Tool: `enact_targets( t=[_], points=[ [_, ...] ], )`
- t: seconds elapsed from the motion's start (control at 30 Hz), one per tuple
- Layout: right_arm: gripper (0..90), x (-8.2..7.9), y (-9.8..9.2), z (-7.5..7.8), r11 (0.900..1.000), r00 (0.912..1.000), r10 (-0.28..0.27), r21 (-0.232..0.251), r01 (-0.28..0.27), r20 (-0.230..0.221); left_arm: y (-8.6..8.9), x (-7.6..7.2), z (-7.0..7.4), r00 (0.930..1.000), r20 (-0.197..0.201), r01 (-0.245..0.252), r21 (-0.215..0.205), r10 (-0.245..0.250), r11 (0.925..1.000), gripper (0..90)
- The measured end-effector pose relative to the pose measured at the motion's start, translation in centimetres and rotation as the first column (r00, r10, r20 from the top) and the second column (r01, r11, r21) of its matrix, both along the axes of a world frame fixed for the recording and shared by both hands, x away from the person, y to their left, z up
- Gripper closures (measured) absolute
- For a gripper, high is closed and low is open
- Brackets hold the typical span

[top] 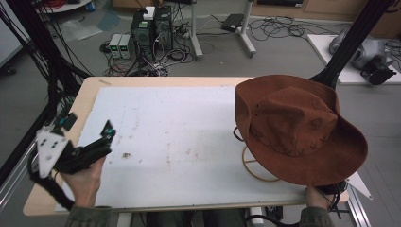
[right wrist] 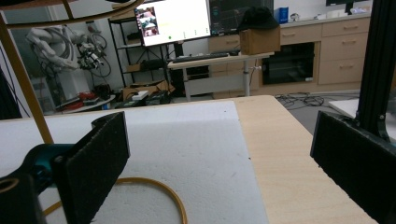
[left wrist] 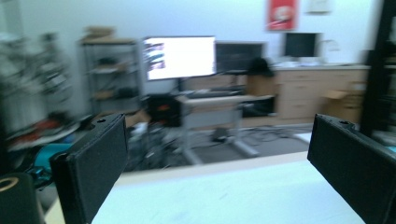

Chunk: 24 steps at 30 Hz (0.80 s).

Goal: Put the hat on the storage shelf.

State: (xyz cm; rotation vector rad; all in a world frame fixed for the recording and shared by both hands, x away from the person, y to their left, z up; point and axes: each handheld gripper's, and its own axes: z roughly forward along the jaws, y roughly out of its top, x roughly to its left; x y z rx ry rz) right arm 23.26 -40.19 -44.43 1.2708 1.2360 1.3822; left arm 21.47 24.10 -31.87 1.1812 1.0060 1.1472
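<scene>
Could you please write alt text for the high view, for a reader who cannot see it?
A brown hat sits on a wire stand at the right of a white-topped table. At the left, a hand holds the left gripper above the table, holding nothing. Cables and computers lie on the floor beyond.

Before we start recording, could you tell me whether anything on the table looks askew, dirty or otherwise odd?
The brown hat sits tilted on its wire stand, brim drooping past the table's right edge. The white foam sheet carries faint brownish stains and a small crumb near the left gripper. Nothing looks spilled or broken.
</scene>
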Motion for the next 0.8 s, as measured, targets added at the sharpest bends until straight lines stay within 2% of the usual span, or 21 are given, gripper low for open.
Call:
enact_targets(
  t=[0.03, 0.07, 0.13, 0.2, 0.23, 0.27, 0.3, 0.33, 0.37, 0.4, 0.47, 0.53, 0.67, 0.8],
  points=[
    [3.8, 0.0, 0.1, 0.0, 1.000, 1.0000, 0.000, 0.005, 0.000, -0.005, 1.5, -0.7, -1.8, 0.9961, -0.030, -0.084, -0.042, 0.083, 0.9956, 5.8],
    [3.8, 0.1, 0.1, 0.0, 1.000, 1.0000, -0.001, 0.000, 0.001, -0.003, 1.5, -0.7, -1.8, 0.9961, -0.030, -0.084, -0.042, 0.083, 0.9956, 5.8],
    [3.9, 0.2, 0.1, 0.0, 1.000, 1.0000, -0.003, 0.000, 0.003, -0.002, 2.6, -1.1, -4.0, 0.9884, -0.052, -0.146, -0.080, 0.142, 0.9860, 5.8],
    [3.9, 0.4, 0.3, 0.0, 1.000, 1.0000, 0.002, -0.002, -0.002, -0.001, 3.2, -1.1, -6.1, 0.9792, -0.103, -0.183, -0.080, 0.175, 0.9798, 5.8],
    [3.8, 0.4, 0.4, 0.0, 1.000, 0.9999, 0.007, 0.001, -0.007, -0.012, 3.3, -1.1, -7.1, 0.9750, -0.116, -0.199, -0.080, 0.189, 0.9766, 5.8],
    [3.8, 0.4, 0.5, 0.0, 1.000, 0.9998, 0.007, 0.005, -0.007, -0.020, 3.5, -1.0, -8.3, 0.9714, -0.132, -0.211, -0.096, 0.197, 0.9728, 5.8],
    [3.8, 0.6, 0.5, 0.0, 1.000, 0.9999, 0.007, -0.014, -0.007, -0.009, 3.8, -0.9, -9.7, 0.9649, -0.152, -0.233, -0.117, 0.214, 0.9654, 5.8],
    [3.8, 0.5, 0.7, 0.0, 1.000, 0.9997, 0.007, 0.010, -0.007, -0.025, 4.0, -0.6, -10.1, 0.9619, -0.170, -0.237, -0.131, 0.214, 0.9627, 5.8],
    [3.8, 0.6, 0.6, 0.0, 1.000, 0.9998, 0.006, 0.002, -0.006, -0.019, 4.0, -0.6, -10.1, 0.9619, -0.170, -0.237, -0.131, 0.214, 0.9627, 5.8],
    [3.8, 0.6, 0.6, 0.0, 1.000, 0.9998, 0.006, 0.002, -0.006, -0.019, 4.2, -0.4, -10.2, 0.9585, -0.187, -0.242, -0.136, 0.215, 0.9606, 5.8],
    [3.8, 0.7, 0.4, 0.0, 1.000, 1.0000, 0.002, -0.008, -0.002, -0.002, 4.6, -0.2, -10.3, 0.9601, -0.171, -0.244, -0.125, 0.221, 0.9617, 5.9],
    [3.8, 0.7, 0.1, -0.1, 1.000, 1.0000, -0.001, -0.011, 0.001, 0.002, 4.8, 0.0, -10.8, 0.9579, -0.181, -0.242, -0.093, 0.223, 0.9657, 5.9],
    [3.8, 0.8, 0.0, -0.1, 1.000, 1.0000, -0.004, -0.005, 0.004, -0.001, 4.9, 0.5, -11.7, 0.9531, -0.201, -0.248, -0.090, 0.227, 0.9644, 5.9],
    [3.8, 0.8, 0.0, -0.1, 1.000, 1.0000, 0.001, -0.013, -0.001, 0.006, 4.6, 0.7, -11.9, 0.9564, -0.185, -0.241, -0.062, 0.226, 0.9685, 5.9]
  ],
)
